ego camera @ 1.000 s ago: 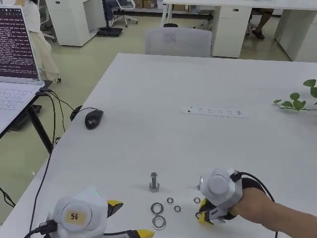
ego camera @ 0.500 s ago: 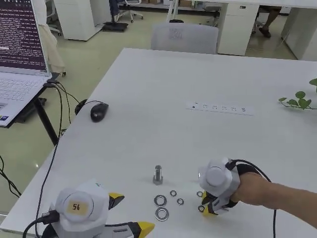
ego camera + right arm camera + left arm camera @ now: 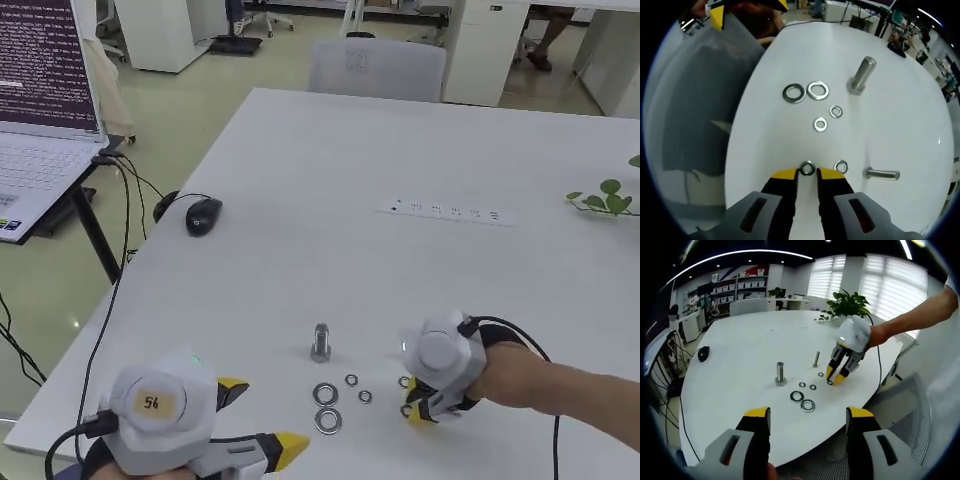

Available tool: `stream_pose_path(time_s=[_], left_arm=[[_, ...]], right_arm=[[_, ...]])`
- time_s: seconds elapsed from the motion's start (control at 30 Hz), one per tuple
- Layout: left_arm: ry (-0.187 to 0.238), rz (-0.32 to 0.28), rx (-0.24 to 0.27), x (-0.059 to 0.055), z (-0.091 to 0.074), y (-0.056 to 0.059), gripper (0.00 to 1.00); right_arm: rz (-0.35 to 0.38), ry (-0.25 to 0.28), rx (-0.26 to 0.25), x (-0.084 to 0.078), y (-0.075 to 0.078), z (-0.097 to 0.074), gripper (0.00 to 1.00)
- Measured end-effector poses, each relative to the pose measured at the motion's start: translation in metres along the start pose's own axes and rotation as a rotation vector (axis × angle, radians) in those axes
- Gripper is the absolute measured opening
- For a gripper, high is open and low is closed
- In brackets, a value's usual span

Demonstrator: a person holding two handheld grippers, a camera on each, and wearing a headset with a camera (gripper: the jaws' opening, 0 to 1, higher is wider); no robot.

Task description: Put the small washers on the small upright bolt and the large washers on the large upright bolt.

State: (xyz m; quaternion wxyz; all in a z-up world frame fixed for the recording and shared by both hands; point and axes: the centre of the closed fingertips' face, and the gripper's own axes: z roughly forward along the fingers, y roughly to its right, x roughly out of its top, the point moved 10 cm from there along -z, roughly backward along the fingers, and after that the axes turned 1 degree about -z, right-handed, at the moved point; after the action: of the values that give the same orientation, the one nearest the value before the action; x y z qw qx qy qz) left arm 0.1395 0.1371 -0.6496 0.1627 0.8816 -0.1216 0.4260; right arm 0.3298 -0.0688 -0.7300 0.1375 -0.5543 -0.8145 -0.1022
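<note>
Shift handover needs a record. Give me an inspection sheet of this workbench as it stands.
Surface: white table, no spills seen.
Job's things: large bolt and small bolt upright; two large washers and three small washers loose.
Clutter: computer mouse, power strip, plant.
Grippers: left gripper open, near edge; right gripper shut on fourth small washer.
Cables: mouse cable; gripper cable.
Surroundings: laptop, grey chair.
</note>
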Motion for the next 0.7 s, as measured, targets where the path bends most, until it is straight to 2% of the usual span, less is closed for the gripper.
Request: stream_pose_path(time_s=[0.13, 0.23, 0.43, 0.7], left_arm=[[0.001, 0.001, 0.0, 0.0016, 0.0015, 0.0003, 0.6], [0.001, 0.006, -0.001, 0.0027, 0.0021, 0.0013, 0.6], [0.001, 0.008, 0.004, 0.003, 0.0014, 0.0002, 0.6], [-0.005, 0.008, 0.008, 0.0021, -0.0002, -0.0023, 0.6]], right_arm=[[-0.032, 0.006, 0.001, 0.0001, -0.0016, 0.0001, 0.15], [-0.025, 0.012, -0.004, 0.0001, -0.0021, -0.0003, 0.15], [0.07, 0.062, -0.039, -0.0057, -0.0044, -0.0006, 0.13], [0.123, 0.072, -0.055, -0.0076, -0.0059, -0.0007, 0.13]])
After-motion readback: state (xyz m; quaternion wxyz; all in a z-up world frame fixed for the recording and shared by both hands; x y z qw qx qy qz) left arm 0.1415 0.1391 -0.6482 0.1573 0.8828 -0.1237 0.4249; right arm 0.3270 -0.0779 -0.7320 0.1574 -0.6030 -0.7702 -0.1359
